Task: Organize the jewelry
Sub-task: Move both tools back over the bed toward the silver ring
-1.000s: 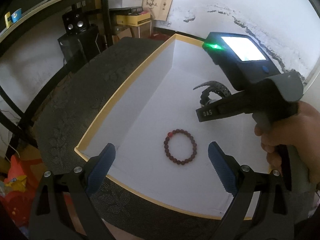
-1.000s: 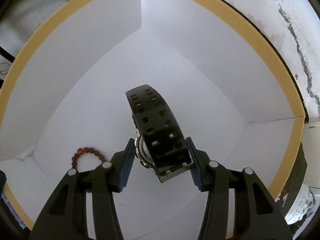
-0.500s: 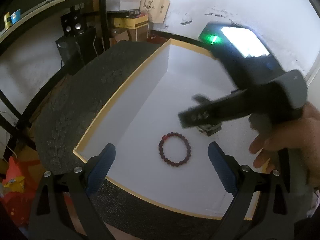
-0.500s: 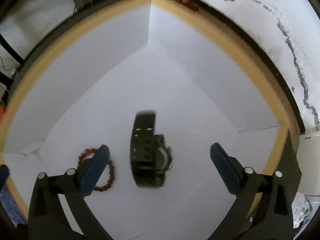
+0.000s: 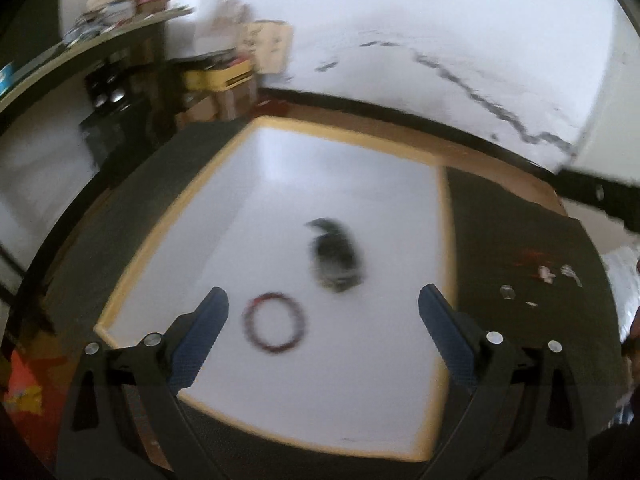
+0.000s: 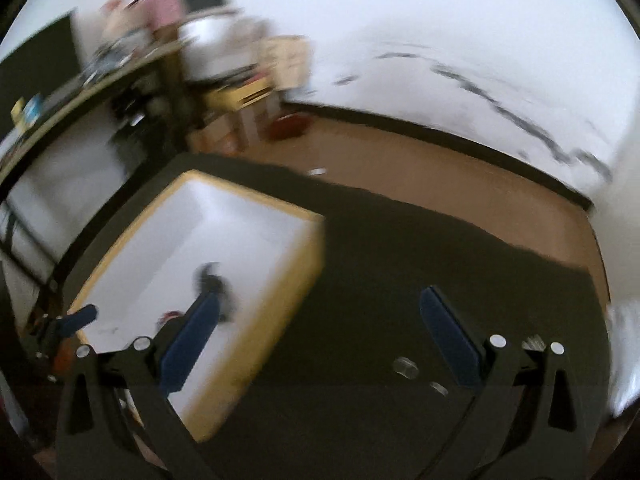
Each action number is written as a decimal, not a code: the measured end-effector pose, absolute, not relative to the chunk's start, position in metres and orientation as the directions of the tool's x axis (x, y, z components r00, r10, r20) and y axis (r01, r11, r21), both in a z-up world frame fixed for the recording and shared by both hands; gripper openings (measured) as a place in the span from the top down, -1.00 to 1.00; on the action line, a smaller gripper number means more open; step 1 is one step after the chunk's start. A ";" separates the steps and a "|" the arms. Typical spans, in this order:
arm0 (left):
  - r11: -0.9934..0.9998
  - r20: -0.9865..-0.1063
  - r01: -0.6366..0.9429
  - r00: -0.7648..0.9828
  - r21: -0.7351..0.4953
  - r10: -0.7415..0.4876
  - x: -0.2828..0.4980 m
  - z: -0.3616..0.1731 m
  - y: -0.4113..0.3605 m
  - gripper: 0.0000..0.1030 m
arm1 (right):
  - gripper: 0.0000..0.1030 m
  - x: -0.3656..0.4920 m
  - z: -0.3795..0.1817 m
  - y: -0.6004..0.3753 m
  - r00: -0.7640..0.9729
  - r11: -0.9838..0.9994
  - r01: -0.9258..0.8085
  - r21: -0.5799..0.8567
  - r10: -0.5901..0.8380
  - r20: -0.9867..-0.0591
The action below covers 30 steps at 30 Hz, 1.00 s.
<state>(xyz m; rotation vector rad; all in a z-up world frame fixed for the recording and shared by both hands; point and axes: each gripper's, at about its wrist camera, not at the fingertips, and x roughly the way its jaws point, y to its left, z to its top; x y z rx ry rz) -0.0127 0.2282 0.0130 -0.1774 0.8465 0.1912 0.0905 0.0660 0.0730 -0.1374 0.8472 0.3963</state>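
A white box with a yellow rim sits on a dark mat. Inside lie a black watch and a dark red bead bracelet, apart from each other. My left gripper is open and empty above the box's near part. My right gripper is open and empty over the dark mat to the right of the box. The watch shows blurred in the right wrist view, and the bracelet is partly hidden by my finger.
Small jewelry pieces and a clear ring lie on the dark mat right of the box; two small clear items lie near my right gripper. A shelf and boxes stand at the back left.
My right gripper opened, left the watch in the box beside the bracelet, and drew back to the right, out over the mat. My left gripper rose and pulled back.
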 end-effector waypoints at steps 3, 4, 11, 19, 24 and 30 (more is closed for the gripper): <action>0.984 -0.743 -0.162 0.668 -0.075 0.053 -0.006 0.017 0.191 -0.84 | -0.88 0.072 0.064 -0.005 0.667 0.965 -0.258 0.039 0.207 -0.716; 0.989 -0.740 -0.135 0.671 -0.066 0.043 -0.002 0.017 0.174 -0.84 | -0.88 0.067 0.059 -0.027 0.682 0.975 -0.217 0.038 0.180 -0.709; 1.000 -0.744 0.006 0.668 0.010 0.004 0.022 -0.002 0.078 -0.84 | -0.88 0.042 0.022 -0.138 0.653 0.997 -0.080 0.018 0.066 -0.754; 0.991 -0.766 0.098 0.642 0.096 0.010 0.047 -0.036 0.016 -0.84 | -0.88 0.026 -0.012 -0.215 0.609 0.999 -0.014 0.046 0.045 -0.792; 0.994 -0.772 0.101 0.635 0.051 -0.025 0.060 -0.042 0.001 -0.84 | -0.88 0.023 -0.012 -0.231 0.614 0.998 -0.025 0.051 0.055 -0.787; 0.992 -0.785 0.113 0.620 0.058 -0.025 0.069 -0.054 -0.016 -0.84 | -0.88 0.023 -0.012 -0.232 0.609 0.997 -0.042 0.058 0.072 -0.790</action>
